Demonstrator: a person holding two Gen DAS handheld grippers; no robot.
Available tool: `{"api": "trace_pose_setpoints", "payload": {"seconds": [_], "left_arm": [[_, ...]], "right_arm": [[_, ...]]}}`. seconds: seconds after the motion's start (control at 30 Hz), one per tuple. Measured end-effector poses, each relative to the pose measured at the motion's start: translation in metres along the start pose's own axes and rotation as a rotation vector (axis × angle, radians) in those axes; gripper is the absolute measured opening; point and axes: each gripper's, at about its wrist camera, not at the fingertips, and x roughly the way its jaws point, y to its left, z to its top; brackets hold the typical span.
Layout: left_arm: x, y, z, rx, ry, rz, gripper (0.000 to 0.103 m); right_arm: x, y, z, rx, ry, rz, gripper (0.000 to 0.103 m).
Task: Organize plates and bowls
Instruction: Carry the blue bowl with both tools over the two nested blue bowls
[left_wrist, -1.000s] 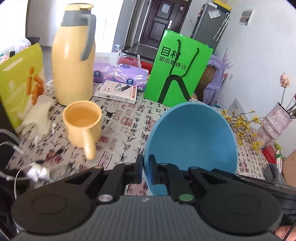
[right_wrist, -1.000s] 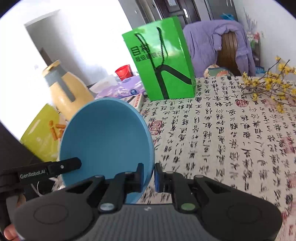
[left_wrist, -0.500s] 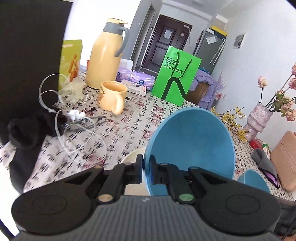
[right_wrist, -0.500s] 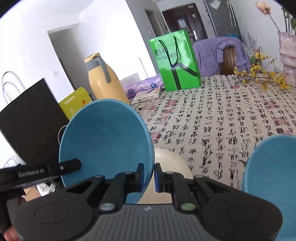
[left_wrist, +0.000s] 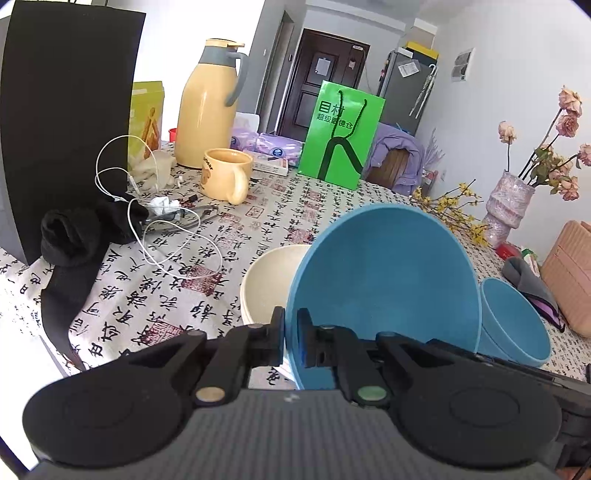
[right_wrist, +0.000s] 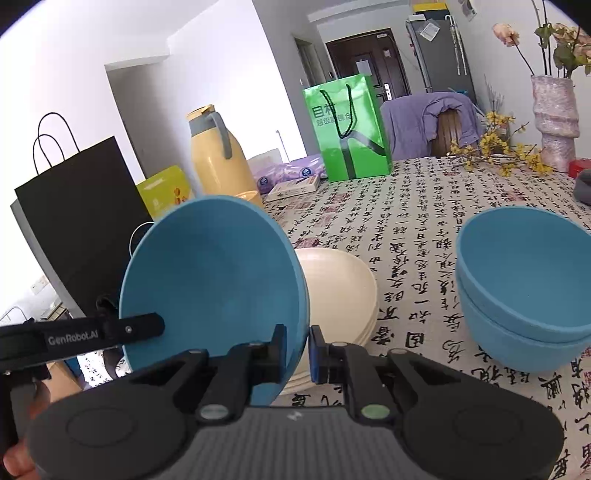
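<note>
While the blue plate stands tipped up on its edge, the left gripper pinches its bottom rim, so the plate rises just ahead of the fingers. The right gripper grips the same plate's rim too, with the dish leaning off to its left. Past the plate sits a stack of cream plates on the tablecloth. Two stacked blue bowls (one inside the other) sit off to the right gripper's right.
</note>
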Motion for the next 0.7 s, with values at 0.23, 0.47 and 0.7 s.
{"api": "trace_pose_setpoints", "payload": {"seconds": [0.23, 0.47, 0.7], "left_arm": [[0.006, -0.007, 0.006, 0.001, 0.014, -0.022, 0.007], [0.008, -0.015, 0.013, -0.013, 0.005, -0.048, 0.007], [0.019, -0.041, 0.029, -0.007, 0.001, -0.135, 0.007]], "right_arm": [[-0.006, -0.002, 0.003, -0.010, -0.049, -0.023, 0.012], [-0.013, -0.008, 0.017, -0.025, -0.093, -0.021, 0.012], [-0.025, -0.033, 0.033, 0.018, -0.129, -0.040, 0.012]]}}
